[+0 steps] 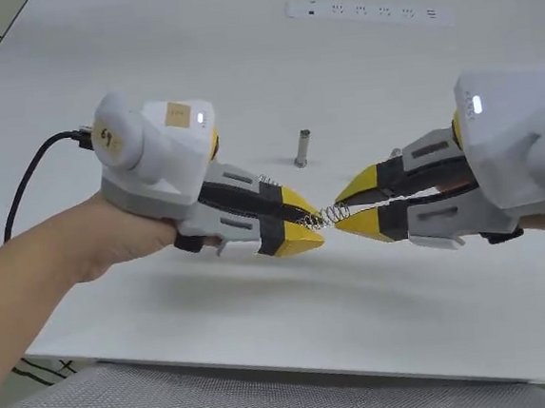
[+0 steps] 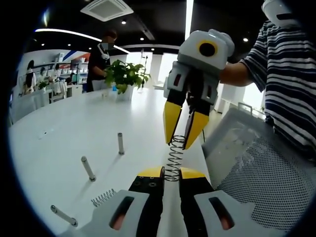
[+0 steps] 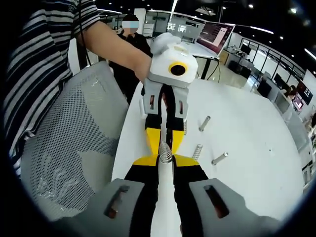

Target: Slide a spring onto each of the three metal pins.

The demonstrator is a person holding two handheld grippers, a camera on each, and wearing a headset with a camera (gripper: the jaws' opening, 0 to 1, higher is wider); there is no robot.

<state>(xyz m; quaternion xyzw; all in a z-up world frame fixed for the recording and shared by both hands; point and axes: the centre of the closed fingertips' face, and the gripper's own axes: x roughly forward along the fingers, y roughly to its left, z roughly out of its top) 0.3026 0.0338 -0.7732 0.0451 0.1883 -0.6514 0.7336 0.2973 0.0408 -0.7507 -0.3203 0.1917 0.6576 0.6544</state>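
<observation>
- Two grippers meet tip to tip above the white surface (image 1: 240, 54), and one spring (image 1: 323, 217) runs between them, up off the surface.
- On my head view, the left gripper (image 1: 299, 232) comes in from 9 o'clock and the right gripper (image 1: 350, 212) comes in from 3 o'clock.
- My left jaws are squeezed tight on one end of the spring. In the left gripper view, the spring goes up from them toward 12 o'clock.
- My right jaws pinch the other end. Their yellow tips sit on each side of it.
- Three metal pins show in the left gripper view, all off toward 9 o'clock from the held spring and well apart from it.
- The far pin (image 2: 120, 143) and the middle pin (image 2: 88, 169) stand up on the surface.
- The near pin (image 2: 63, 216) is down at 7 o'clock, and I cannot tell if it stands straight.
- A loose spring (image 2: 103, 197) lies flat on the surface between the middle pin and the near pin.
- A white power strip (image 1: 367, 11) lies far back at 1 o'clock on my head view.
- A black cable (image 1: 32, 182) hangs from the back of the left gripper toward 8 o'clock.
- A grey mesh chair (image 1: 175, 403) sits at 6 o'clock, just past the surface edge.
</observation>
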